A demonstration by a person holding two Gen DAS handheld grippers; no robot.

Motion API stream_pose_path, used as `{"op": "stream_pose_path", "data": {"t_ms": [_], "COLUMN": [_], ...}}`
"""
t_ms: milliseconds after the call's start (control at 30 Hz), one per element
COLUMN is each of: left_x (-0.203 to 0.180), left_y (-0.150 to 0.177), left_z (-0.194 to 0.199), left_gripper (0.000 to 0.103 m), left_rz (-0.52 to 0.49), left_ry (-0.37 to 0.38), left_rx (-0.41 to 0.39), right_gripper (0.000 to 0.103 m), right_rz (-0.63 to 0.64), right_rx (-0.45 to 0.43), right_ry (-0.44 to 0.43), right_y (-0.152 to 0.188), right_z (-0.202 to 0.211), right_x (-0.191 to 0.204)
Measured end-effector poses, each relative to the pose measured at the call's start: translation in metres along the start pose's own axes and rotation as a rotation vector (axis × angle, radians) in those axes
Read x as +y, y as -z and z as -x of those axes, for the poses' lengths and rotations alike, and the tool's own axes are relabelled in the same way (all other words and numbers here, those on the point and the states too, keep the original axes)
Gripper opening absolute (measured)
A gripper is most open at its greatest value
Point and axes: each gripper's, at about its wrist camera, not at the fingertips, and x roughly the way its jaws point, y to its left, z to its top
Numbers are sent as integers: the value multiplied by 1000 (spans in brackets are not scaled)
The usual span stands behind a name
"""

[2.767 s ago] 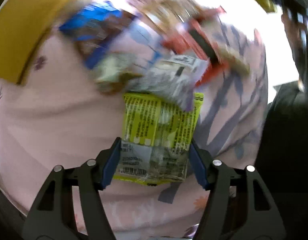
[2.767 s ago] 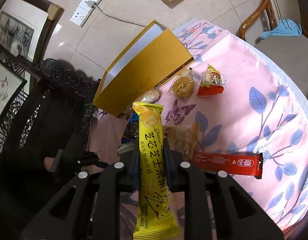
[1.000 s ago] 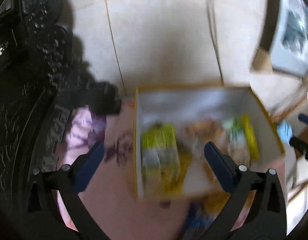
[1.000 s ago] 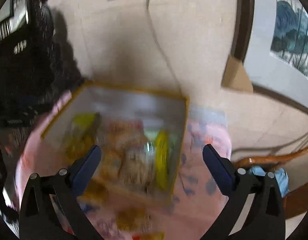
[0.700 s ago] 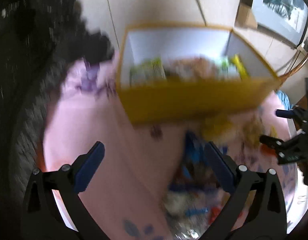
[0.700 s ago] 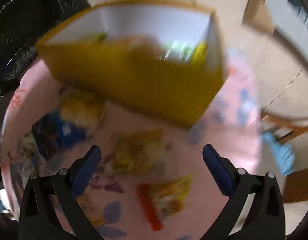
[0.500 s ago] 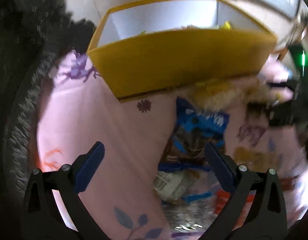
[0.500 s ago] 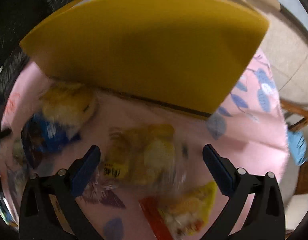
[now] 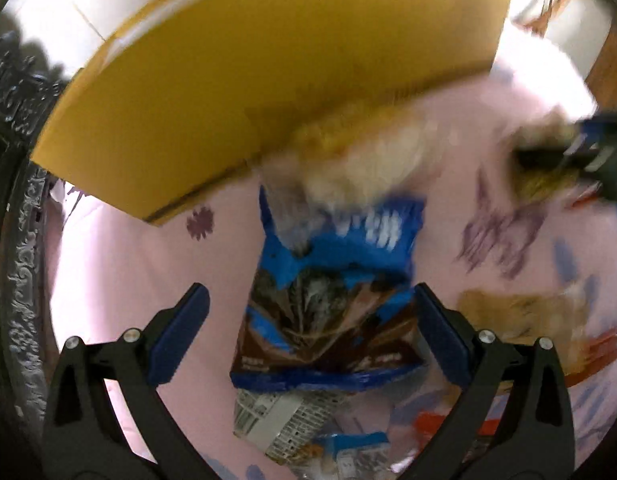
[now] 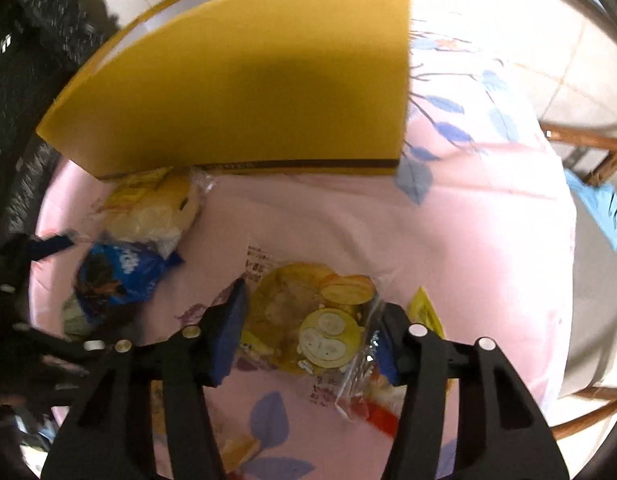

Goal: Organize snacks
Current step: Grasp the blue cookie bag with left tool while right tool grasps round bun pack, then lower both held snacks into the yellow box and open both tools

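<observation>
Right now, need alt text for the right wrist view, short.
The right gripper is closing around a clear packet of yellow snacks on a pink floral tablecloth. Behind stands a yellow box; a blue snack bag lies at left.

Left gripper [image 9: 308,332] hangs with jaws wide apart over the pink floral tablecloth [image 9: 120,264], a blue-and-brown foil snack packet [image 9: 328,312] lying between them, pads clear of it. Yellow cardboard box [image 9: 236,80] beyond, blurred pale bun packet [image 9: 368,156] against its base.
</observation>
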Motion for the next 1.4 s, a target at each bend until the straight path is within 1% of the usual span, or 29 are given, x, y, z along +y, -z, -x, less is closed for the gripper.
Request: {"op": "stream_pose_path", "data": {"t_ms": [33, 67, 100, 200, 267, 333, 367, 400, 433, 467, 500, 533, 567, 633, 667, 700, 733, 800, 833, 867, 900, 933, 967, 1000, 1100, 1133, 1233, 1300, 1400], "left_x": [-1, -2, 0, 2, 6, 18, 24, 30, 33, 34, 36, 38, 40, 45, 48, 52, 55, 60, 56, 59, 62, 64, 66, 69, 77, 79, 82, 81, 86], "left_y": [3, 5, 7, 9, 8, 8, 10, 13, 16, 18, 20, 22, 24, 28, 31, 29, 31, 36, 34, 37, 39, 41, 41, 43, 49, 51, 53, 49, 34], "left_z": [4, 5, 6, 5, 5, 4, 6, 5, 6, 8, 9, 9, 10, 12, 15, 15, 21, 30, 34, 40, 44, 48, 51, 55, 62, 65, 76, 88, 102], "left_gripper": [90, 77, 76, 75, 71, 69, 68, 68, 68, 68, 68, 68, 68, 68, 68, 68, 68, 68, 68, 68, 68, 68, 68, 68, 68, 68, 68, 68, 69], "left_rz": [6, 9, 34, 54, 64, 102, 139, 176, 187, 191, 191, 194, 201, 215, 219, 221, 223, 228, 230, 232, 234, 238, 239, 241, 254, 252, 241, 230, 216], "left_ry": [13, 86, 114, 139, 161, 220, 268, 326, 342, 343, 345, 347, 350, 372, 372, 365, 351, 328, 320, 311, 304, 291, 277, 270, 263, 259, 234, 232, 185], "left_rx": [-43, -50, -53, -60, -52, -51, -59, -63, -65, -70, -71, -69, -68, -75, -81, -82, -84, -87, -90, -98, -104, -109, -113, -117, -122, -125, -148, -173, -190], "right_gripper": [51, 48, 45, 45, 45, 52, 69, 76, 77, 80, 90, 94, 97, 97, 97, 97, 97, 96, 93, 81, 74, 73, 59, 55, 55, 55, 55, 55, 55], "right_rz": [-14, -16, -17, 5, -2, -8, -4, 7, 28, 72, 172, 268, 428, 681, 791, 886, 904, 874, 858, 860, 877, 879, 828, 774, 596, 528, 336, 216, 237], "right_rx": [-7, -18, -33, -74, -69, -63, -60, -63, -67, -66, -58, -49, -44, -30, -15, 17, 39, 87, 120, 144, 179, 238, 263, 269, 294, 296, 242, 167, 50], "right_ry": [-9, -11, -9, 23, 19, 21, 28, 53, 83, 114, 143, 154, 145, 109, 120, 126, 99, -5, -35, -41, -25, 15, 16, 13, 84, 82, 23, -36, -67], "right_y": [1, 1, 11, 11, 9, 9, 5, 7, 8, 9, 12, 16, 22, 28, 32, 31, 27, 9, 1, -4, -7, -9, -14, -19, -22, -21, -17, -14, -22], "right_z": [6, 13, 26, 46, 50, 51, 50, 52, 54, 57, 59, 61, 60, 50, 43, 34, 31, 22, 16, 9, -1, -14, -17, -16, -10, -5, 22, 53, 100], "right_x": [-1, -2, -15, -15, -18, -20, -22, -23, -20, -18, -11, -9, 2, 21, 26, 29, 29, 26, 26, 27, 29, 31, 28, 26, 13, 7, -8, -15, -4]}}
